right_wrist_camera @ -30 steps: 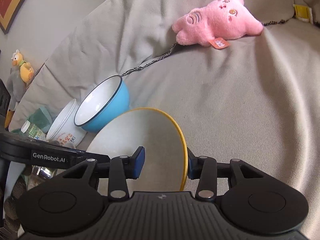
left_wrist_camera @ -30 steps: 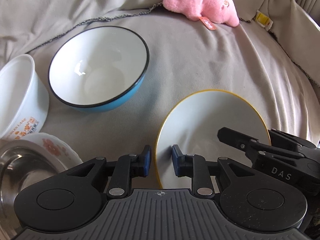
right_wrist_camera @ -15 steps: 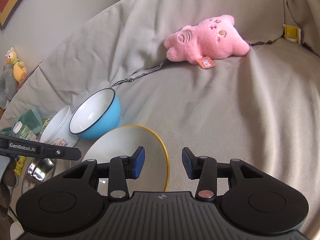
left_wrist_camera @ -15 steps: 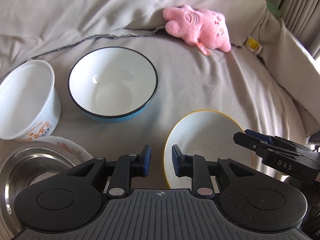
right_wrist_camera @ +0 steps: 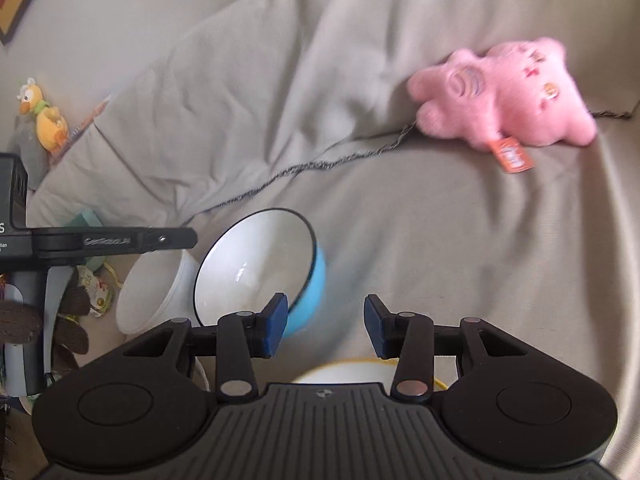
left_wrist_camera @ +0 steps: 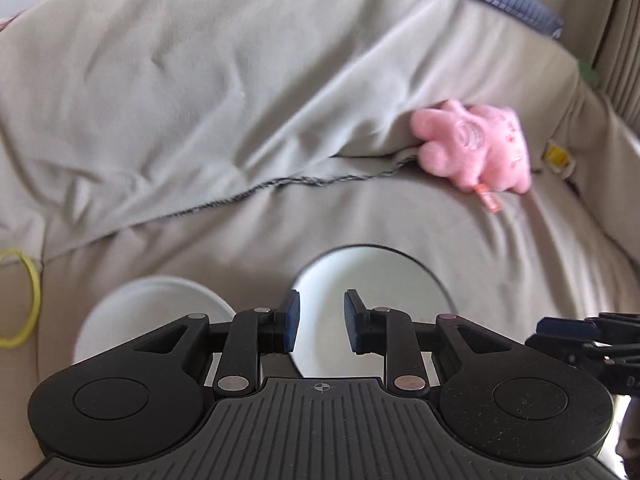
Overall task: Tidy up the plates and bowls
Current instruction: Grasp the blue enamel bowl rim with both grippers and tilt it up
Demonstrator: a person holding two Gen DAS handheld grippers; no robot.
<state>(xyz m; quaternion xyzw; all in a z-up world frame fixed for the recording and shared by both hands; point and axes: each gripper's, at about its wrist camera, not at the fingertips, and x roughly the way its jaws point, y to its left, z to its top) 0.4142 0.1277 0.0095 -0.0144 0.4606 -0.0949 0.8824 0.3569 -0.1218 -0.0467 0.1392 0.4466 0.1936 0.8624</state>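
Now both grippers — left gripper [left_wrist_camera: 318,322] and right gripper [right_wrist_camera: 325,326] — have spread, empty fingers; reach slowly for the round blue bowl [right_wrist_camera: 260,268] — grab its rim.

Each gripper, left [left_wrist_camera: 319,322] and right [right_wrist_camera: 325,326], is matte black plastic: a ribbed grey-black centre plate with a small crosshair mark, round housings at eight and four o'clock, silver rivets on the linkage arms, blue-padded jaws. White lettering on the left gripper's side, blurred, perhaps "GenRobot.AI".
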